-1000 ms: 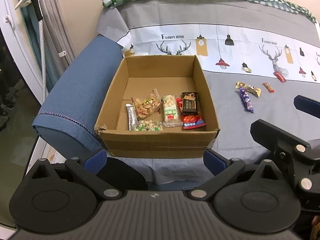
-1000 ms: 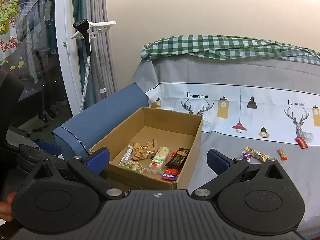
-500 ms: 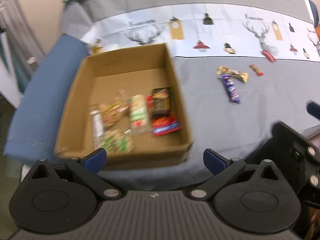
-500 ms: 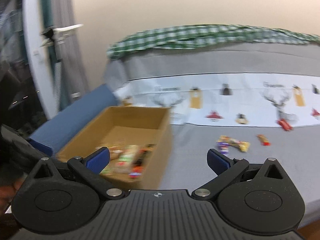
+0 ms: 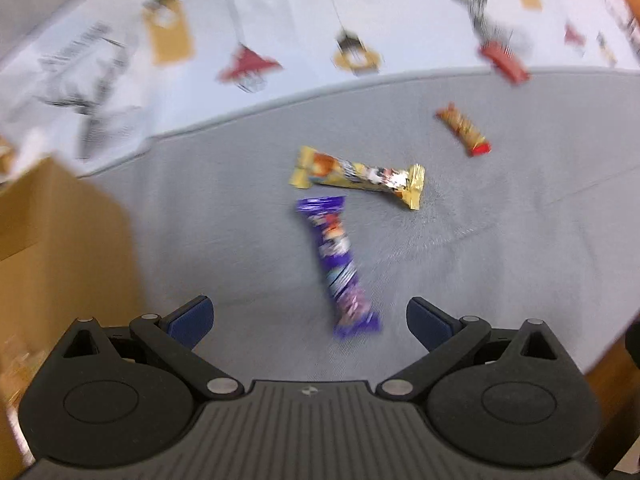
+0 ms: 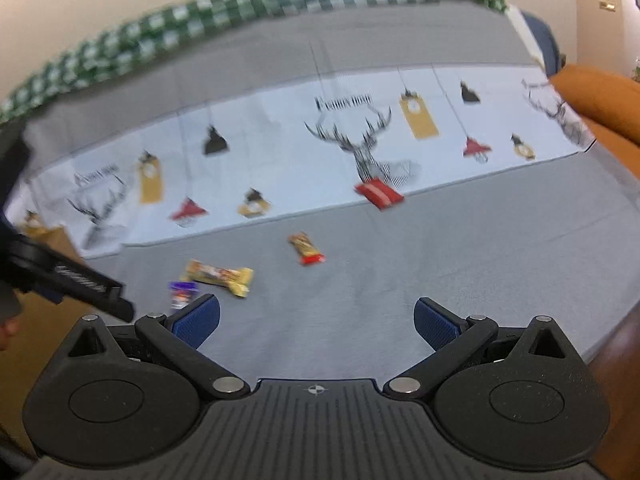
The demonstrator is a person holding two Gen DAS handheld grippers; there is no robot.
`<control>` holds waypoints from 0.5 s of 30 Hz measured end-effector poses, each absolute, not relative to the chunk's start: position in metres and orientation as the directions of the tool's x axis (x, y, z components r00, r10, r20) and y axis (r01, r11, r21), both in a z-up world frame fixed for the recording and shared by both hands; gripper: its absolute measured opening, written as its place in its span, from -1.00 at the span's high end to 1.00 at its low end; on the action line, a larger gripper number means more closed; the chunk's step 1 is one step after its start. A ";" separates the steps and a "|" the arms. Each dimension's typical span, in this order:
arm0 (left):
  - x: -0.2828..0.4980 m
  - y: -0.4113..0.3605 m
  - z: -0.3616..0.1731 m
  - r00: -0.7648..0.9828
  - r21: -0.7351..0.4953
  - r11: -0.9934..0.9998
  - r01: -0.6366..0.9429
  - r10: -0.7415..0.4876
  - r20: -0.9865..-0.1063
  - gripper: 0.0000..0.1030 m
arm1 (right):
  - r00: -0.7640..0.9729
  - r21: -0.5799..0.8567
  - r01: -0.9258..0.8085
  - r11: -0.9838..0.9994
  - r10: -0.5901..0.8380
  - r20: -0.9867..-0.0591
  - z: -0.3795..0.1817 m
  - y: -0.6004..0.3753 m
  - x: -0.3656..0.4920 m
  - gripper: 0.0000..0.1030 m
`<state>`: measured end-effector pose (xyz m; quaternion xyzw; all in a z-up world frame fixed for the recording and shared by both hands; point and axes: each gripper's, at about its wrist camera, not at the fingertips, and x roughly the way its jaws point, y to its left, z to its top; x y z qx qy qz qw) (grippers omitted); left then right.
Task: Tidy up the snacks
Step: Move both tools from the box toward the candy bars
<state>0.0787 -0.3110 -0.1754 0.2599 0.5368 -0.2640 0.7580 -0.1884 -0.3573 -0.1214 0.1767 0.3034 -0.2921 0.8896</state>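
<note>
Grey bedsheet point(image 5: 500, 240), both tongs wide, purple bar point(image 5: 338, 264) full-length only from left, checked blanket point(image 6: 168, 28) only from right

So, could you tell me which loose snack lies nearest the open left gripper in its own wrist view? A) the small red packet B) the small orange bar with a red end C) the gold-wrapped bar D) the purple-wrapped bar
D: the purple-wrapped bar reaches down almost between the open fingers of the left gripper; the other snacks lie farther up the grey cloth.

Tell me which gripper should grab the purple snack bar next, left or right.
Left. The left gripper is open with the purple snack bar lying right ahead between its fingers. The right gripper is also open, but the bar sits off beyond its left finger.
</note>
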 end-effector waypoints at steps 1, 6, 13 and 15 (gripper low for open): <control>0.089 -0.322 -0.191 0.257 0.107 0.727 0.679 -0.099 -0.961 -0.99 | 0.635 0.126 0.621 0.773 -0.403 -0.659 -0.131 -0.368 -0.180 -0.99; 0.136 -0.321 -0.245 0.187 0.131 0.796 0.591 0.023 -0.982 -0.99 | 0.598 0.083 0.520 0.850 -0.293 -0.746 -0.188 -0.403 -0.116 -0.99; 0.176 -0.269 -0.250 0.163 0.115 0.827 0.551 0.029 -0.986 -0.99 | 0.590 0.054 0.257 0.965 -0.112 -0.800 -0.260 -0.398 -0.022 -0.99; 0.181 -0.269 -0.250 0.105 0.057 0.833 0.551 -0.001 -0.994 -0.99 | 0.653 0.020 0.168 0.986 -0.096 -0.751 -0.262 -0.391 -0.002 -0.99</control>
